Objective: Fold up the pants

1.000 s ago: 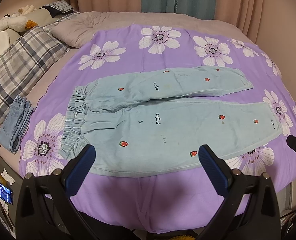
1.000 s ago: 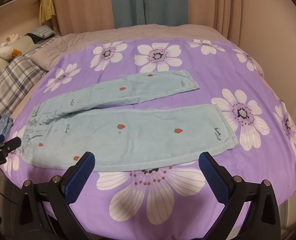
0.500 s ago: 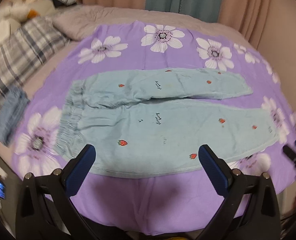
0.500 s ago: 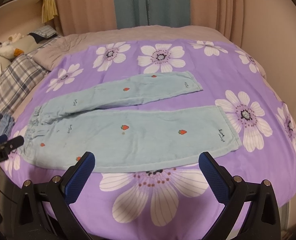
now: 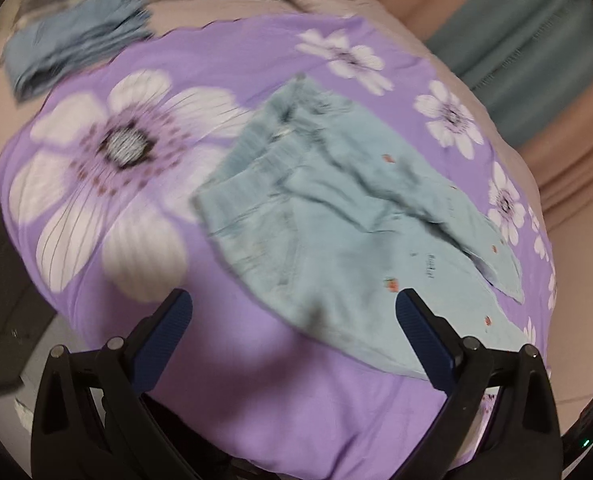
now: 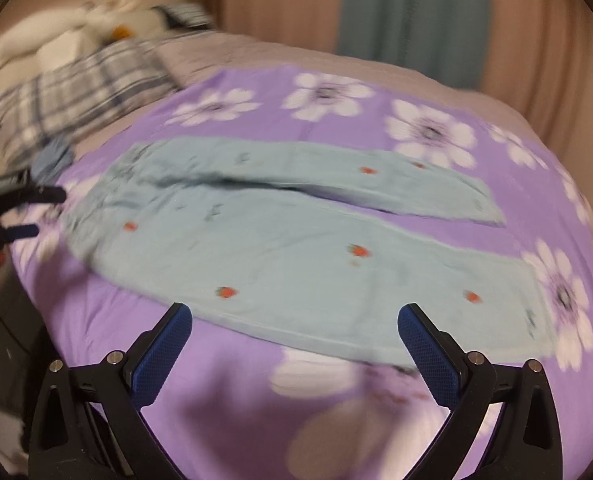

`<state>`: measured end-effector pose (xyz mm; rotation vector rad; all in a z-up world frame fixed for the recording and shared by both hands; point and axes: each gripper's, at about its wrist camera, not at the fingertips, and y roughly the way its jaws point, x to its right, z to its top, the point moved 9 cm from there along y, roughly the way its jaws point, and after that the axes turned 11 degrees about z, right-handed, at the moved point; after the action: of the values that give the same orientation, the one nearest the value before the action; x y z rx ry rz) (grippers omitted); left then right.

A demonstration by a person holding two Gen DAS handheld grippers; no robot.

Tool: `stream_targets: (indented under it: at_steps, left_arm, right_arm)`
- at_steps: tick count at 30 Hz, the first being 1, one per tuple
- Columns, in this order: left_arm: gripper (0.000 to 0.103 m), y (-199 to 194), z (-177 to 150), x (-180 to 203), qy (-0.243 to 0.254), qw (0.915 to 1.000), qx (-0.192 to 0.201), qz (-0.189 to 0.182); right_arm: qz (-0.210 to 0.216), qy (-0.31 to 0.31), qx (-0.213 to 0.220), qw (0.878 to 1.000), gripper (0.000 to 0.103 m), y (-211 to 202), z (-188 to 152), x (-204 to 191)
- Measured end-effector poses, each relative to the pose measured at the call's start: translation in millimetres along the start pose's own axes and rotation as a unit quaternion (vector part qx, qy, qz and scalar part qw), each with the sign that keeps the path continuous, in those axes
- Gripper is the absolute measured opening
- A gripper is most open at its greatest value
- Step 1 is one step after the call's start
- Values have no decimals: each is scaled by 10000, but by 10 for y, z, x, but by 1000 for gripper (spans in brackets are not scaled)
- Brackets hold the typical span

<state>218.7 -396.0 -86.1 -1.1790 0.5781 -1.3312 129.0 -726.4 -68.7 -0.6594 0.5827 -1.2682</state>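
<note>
Here both claws, left claw (image 5: pixel 294 314) and right claw (image 6: pixel 294 326), gape empty above flat pants (image 6: pixel 296 240).

Bed (image 6: pixel 436 68): purple floral sheet (image 6: pixel 224 364); pale-blue pants (image 6: pixel 296 248); plaid pillow (image 6: pixel 76 96)

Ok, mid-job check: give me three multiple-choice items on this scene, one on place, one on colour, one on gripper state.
1. Where do the pants lie?
A. on the purple sheet
B. on the plaid pillow
C. on the floor

2. What colour are the small prints on the pants?
A. yellow
B. red
C. black

3. How do the left gripper and right gripper stand?
A. both shut on the pants
B. one open, one shut
C. both open, holding nothing

Answers: 1 A, sheet shows all round them. 2 B, red strawberries dot the cloth. 3 C, fingers spread wide in both wrist views.
</note>
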Motion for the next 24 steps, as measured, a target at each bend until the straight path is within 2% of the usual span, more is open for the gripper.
stream_targets:
  at_steps: [4, 8, 10, 12, 16, 18, 19, 21, 24]
  left_arm:
    - [97, 194, 22, 4, -249, 9995, -122, -175]
    - [87, 394, 31, -42, -292, 9994, -175, 18]
    - [87, 413, 77, -46, -272, 9996, -30, 85]
    - [81, 441, 179, -21, -273, 9994, 98, 192]
    - [39, 591, 318, -36, -208, 9984, 119, 511]
    - [35, 590, 370, -31, -222, 9982, 84, 558]
    - [29, 564, 388, -27, -227, 9981, 89, 563]
    - [25, 511, 409, -30, -264, 9985, 90, 479]
    - [25, 453, 413, -57, -262, 9988, 114, 401]
  right_arm:
    - [326, -618, -115, 9975, 89, 275, -55, -394]
    - [491, -1190, -215, 9914, 74, 493, -92, -662]
    - [516, -1365, -226, 9890, 70, 586, -97, -754]
    - [501, -1585, -282, 9857, 64, 677, -129, -817]
    - [447, -2078, -164, 9770, 51, 811, -122, -959]
    - [396, -2143, -36, 9760, 38, 866, -56, -993]
    - [398, -2118, -23, 9765, 33, 898, -28, -1002]
    - [388, -2130, -13, 9763, 17, 933, 11, -1040]
    - [375, -2260, 19, 9734, 8, 851, 9, -1117]
